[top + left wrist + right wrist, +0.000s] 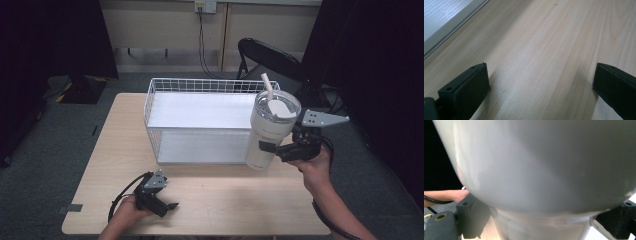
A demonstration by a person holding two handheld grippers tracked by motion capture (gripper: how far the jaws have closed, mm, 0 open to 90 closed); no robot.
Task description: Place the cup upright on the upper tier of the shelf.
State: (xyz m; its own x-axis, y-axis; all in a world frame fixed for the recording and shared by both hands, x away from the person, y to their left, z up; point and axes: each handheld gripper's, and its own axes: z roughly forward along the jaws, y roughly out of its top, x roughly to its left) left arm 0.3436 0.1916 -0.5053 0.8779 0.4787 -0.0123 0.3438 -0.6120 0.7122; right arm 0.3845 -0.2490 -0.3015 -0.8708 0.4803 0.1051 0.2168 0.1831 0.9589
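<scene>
A white tumbler (267,132) with a clear lid and a cream straw (268,86) leans slightly at the front right corner of the wire basket (200,85). My right gripper (271,148) is shut on its narrower lower body from the right. In the right gripper view the tumbler (544,165) bulges close above the right gripper (544,220), whose jaws press its sides. My left gripper (167,206) lies low on the table (225,200) near the front left. The left gripper (541,85) is open over bare wood.
The white wire basket has a pale board as its floor (200,110) and sits at the table's far middle. A black folding chair (270,60) stands behind the table at the right. Dark curtains flank both sides. A forearm (446,195) shows past the tumbler.
</scene>
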